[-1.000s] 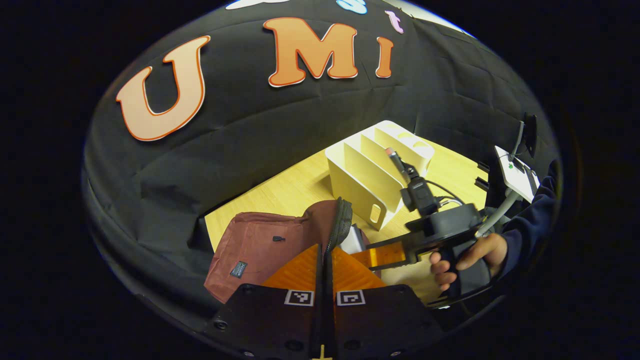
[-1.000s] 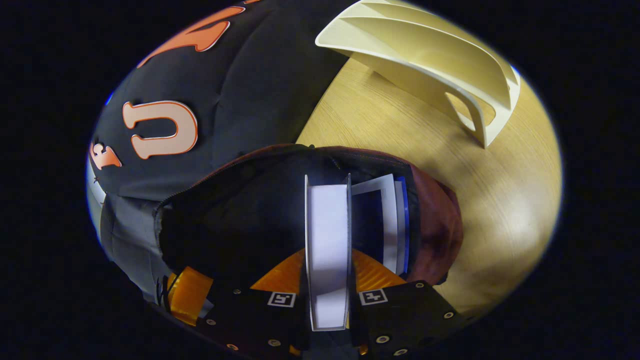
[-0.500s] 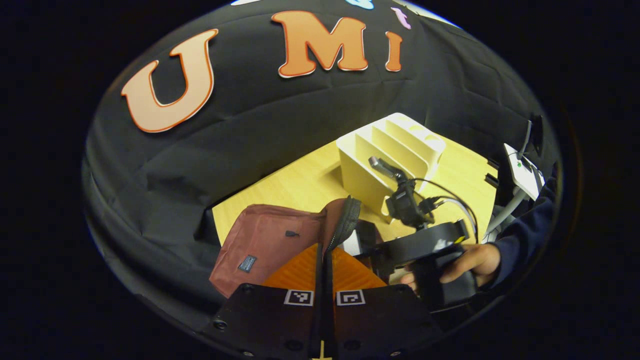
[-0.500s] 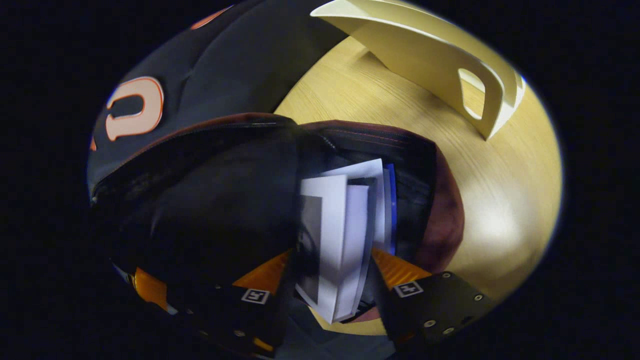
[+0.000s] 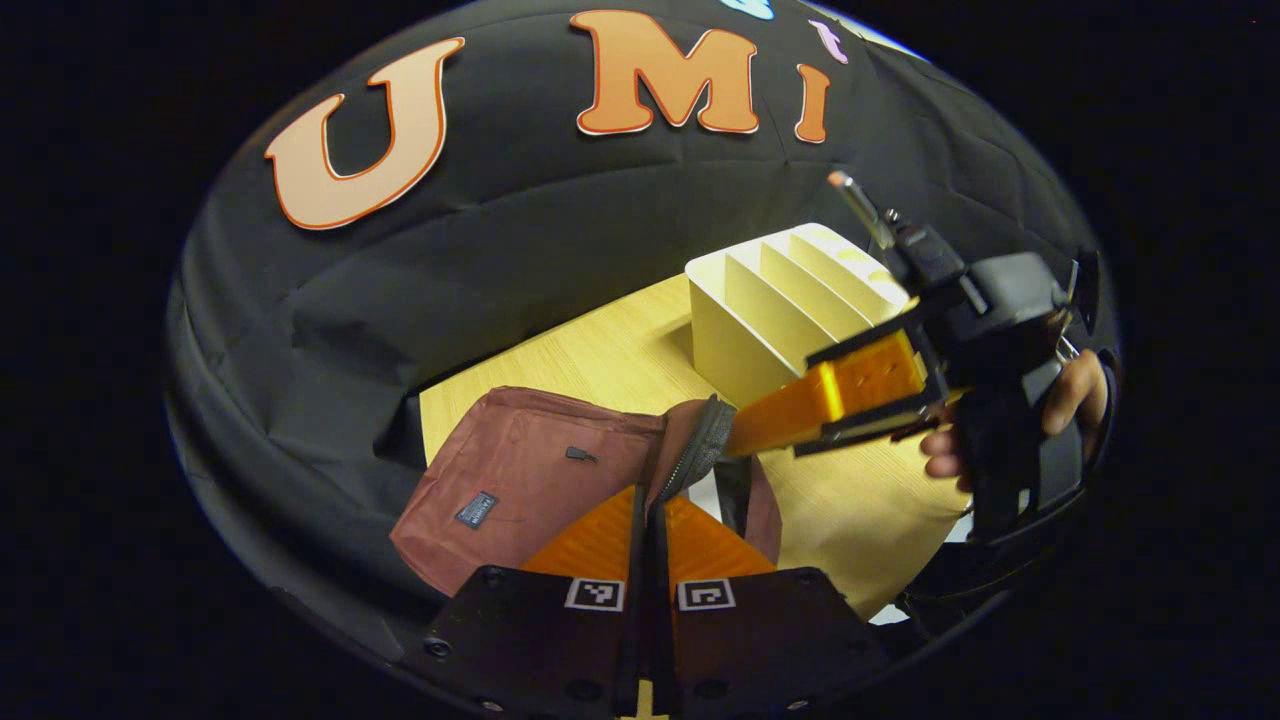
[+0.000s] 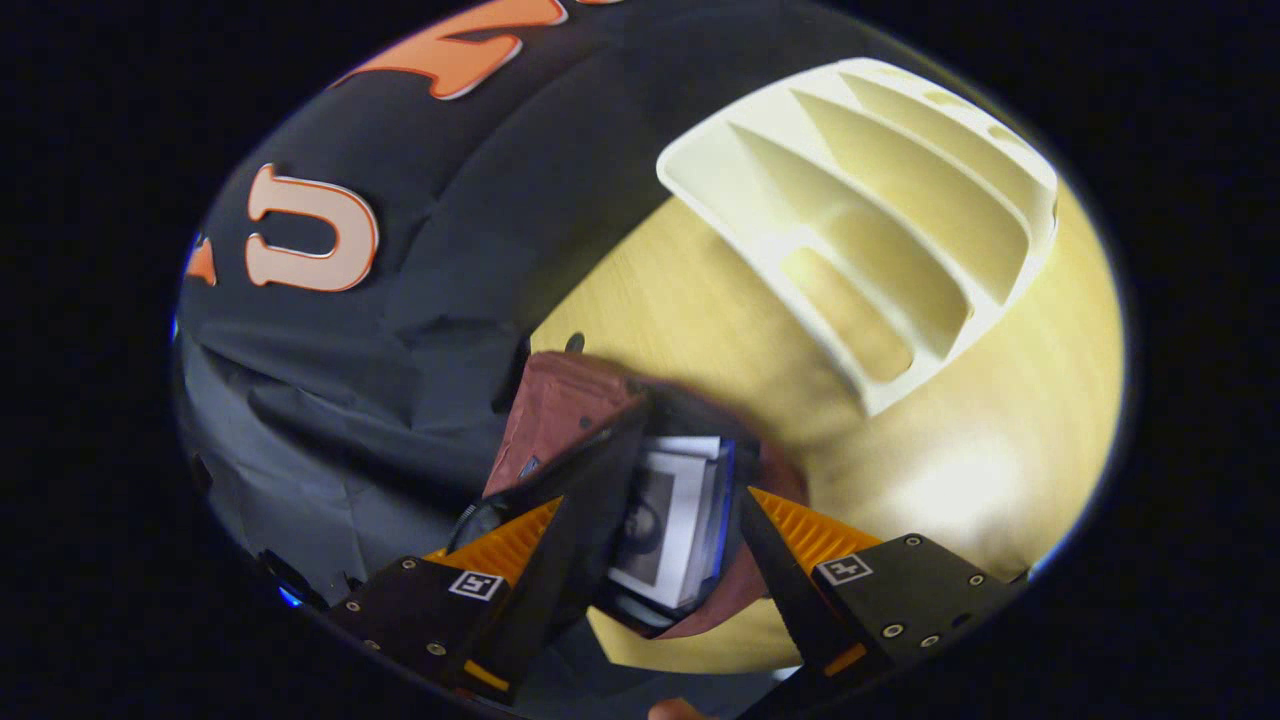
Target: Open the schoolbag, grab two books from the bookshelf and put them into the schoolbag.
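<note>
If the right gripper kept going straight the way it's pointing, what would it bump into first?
Most likely the books standing in the open schoolbag, which lie right between the right gripper's open fingers. How far off they are is hard to judge.

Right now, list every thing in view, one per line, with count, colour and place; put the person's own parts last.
dark red fabric schoolbag: one, dark red, open, lying on the table near the booth's wall.
white-paged books: at least two, white with a blue edge, inside the schoolbag's opening.
cream plastic bookshelf: one, cream, with slanted dividers, slots bare, on the table beyond the schoolbag.
light wooden table: one, pale yellow wood, under everything.
left gripper: one, closed on the schoolbag's zipper edge, holding it up.
right gripper: one, open, above the schoolbag, holding nothing.
hand: one, on the right gripper's handle.
</note>
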The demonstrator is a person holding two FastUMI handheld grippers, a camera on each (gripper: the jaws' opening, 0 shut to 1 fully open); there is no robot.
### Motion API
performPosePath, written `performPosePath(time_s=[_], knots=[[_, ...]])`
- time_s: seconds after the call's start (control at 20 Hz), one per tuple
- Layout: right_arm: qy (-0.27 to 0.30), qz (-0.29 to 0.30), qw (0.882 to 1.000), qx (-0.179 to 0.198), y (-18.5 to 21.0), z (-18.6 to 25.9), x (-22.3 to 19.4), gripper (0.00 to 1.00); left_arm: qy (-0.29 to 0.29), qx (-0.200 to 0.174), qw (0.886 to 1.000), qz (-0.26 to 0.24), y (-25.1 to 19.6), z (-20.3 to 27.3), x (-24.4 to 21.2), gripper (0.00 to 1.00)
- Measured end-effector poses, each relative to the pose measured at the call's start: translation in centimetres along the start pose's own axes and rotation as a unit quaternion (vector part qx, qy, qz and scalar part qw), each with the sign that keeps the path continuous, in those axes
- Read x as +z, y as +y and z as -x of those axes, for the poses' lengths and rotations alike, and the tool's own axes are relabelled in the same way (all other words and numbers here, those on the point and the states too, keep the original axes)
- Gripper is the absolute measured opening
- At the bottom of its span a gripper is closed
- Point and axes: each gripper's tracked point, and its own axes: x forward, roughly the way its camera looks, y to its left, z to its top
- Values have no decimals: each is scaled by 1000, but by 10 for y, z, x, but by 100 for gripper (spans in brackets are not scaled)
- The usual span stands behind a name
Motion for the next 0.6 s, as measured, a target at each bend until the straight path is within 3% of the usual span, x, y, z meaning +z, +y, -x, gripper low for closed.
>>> performPosePath(time_s=[0.25,0.3,0.35,0.6], knots=[[-87,72,993,-22,-37,57,67,97,5,7,1000,-4,-46,-10,-5,18],[-105,87,990,-31,-48,68,79,97,7,12,1000,-5,-54,-12,-5,32],[-121,101,987,-40,-59,79,90,98,13,14,1000,-6,-63,-15,-9,29],[-171,157,969,-84,-108,124,136,97,14,6,1000,10,-113,-26,-2,88]])
